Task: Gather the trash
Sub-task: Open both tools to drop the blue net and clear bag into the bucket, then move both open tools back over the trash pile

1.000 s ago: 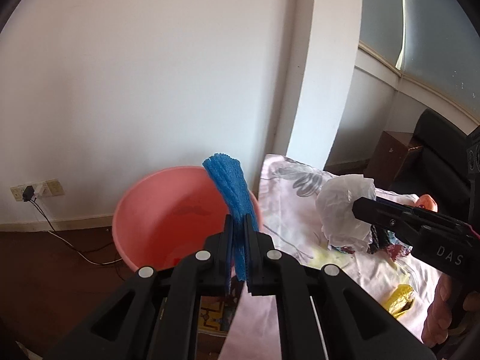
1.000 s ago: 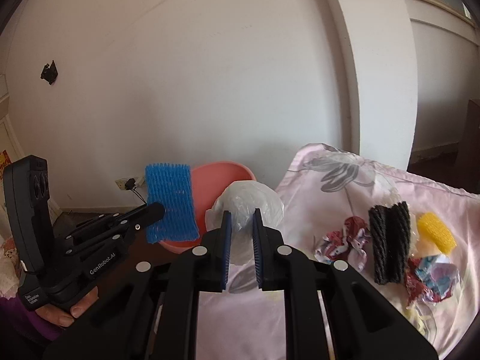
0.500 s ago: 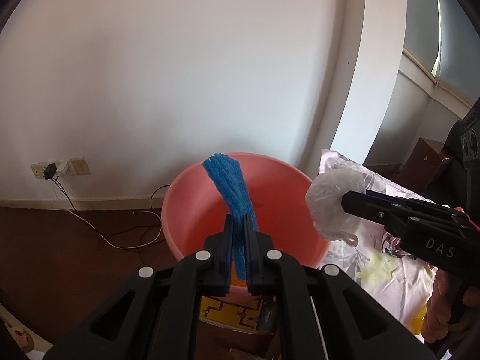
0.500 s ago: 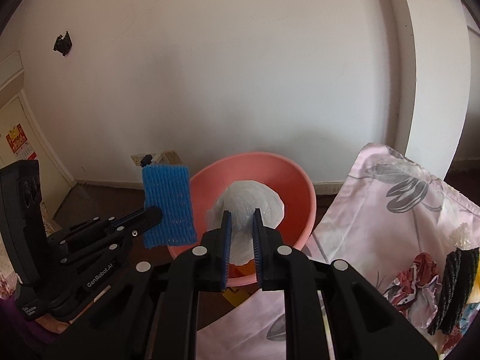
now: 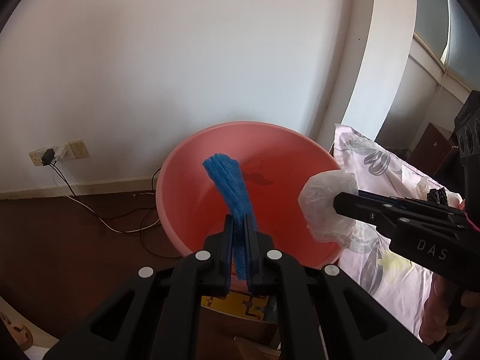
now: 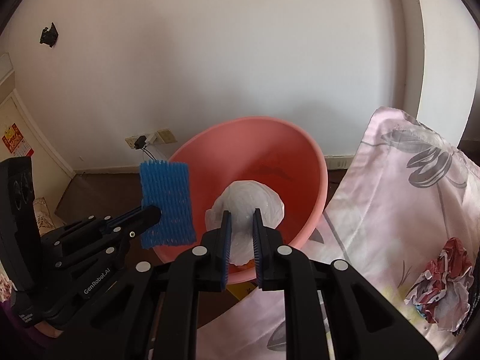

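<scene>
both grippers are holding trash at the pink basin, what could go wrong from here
1. The blue foam net, pinched in the left gripper, hangs near the pink basin's left rim in the right wrist view; released there, it might fall outside.
2. The white plastic bag in the right gripper is light and crumpled; it may cling to the pads.
3. The grippers are close together and could bump.

The pink basin (image 5: 192, 210) looks like smooth, faintly glossy plastic. The blue netting (image 6: 166, 204) is matt foam mesh; the white bag (image 6: 249, 207) thin crinkled plastic; the floral cover (image 6: 405, 186) soft cloth; tongs (image 5: 239, 252) matt black plastic.
</scene>
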Demonstrator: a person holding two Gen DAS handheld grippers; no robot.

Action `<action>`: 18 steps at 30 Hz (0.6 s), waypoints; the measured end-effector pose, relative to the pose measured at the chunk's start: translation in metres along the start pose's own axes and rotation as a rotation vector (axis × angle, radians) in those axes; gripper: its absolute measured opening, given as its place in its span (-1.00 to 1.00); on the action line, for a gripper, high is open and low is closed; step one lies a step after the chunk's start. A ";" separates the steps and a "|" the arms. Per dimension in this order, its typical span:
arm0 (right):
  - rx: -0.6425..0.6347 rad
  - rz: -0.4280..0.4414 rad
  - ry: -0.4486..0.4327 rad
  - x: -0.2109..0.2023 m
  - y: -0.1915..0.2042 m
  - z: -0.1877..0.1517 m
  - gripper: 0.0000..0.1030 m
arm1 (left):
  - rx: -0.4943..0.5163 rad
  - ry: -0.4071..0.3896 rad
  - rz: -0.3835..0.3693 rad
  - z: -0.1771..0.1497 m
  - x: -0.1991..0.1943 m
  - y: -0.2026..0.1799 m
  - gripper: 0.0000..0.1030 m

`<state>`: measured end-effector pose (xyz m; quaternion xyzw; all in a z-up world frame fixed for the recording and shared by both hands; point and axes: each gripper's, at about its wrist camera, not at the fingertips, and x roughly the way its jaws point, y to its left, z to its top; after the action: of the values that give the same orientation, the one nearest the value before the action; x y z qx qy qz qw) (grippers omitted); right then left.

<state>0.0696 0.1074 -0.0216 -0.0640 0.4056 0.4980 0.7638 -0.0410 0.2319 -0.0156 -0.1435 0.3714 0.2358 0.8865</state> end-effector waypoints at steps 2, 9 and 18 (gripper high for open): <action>0.009 0.002 0.007 0.002 -0.003 0.000 -0.73 | -0.001 0.008 0.000 0.000 0.003 -0.002 -0.88; 0.040 0.003 0.055 0.016 -0.010 0.002 -0.69 | 0.005 0.019 0.001 -0.002 0.008 -0.005 -0.77; 0.052 0.007 0.047 0.019 -0.014 0.004 -0.44 | -0.010 0.000 0.012 -0.002 0.002 -0.001 -0.55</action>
<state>0.0868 0.1162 -0.0362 -0.0543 0.4363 0.4884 0.7538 -0.0403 0.2308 -0.0183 -0.1457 0.3710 0.2432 0.8843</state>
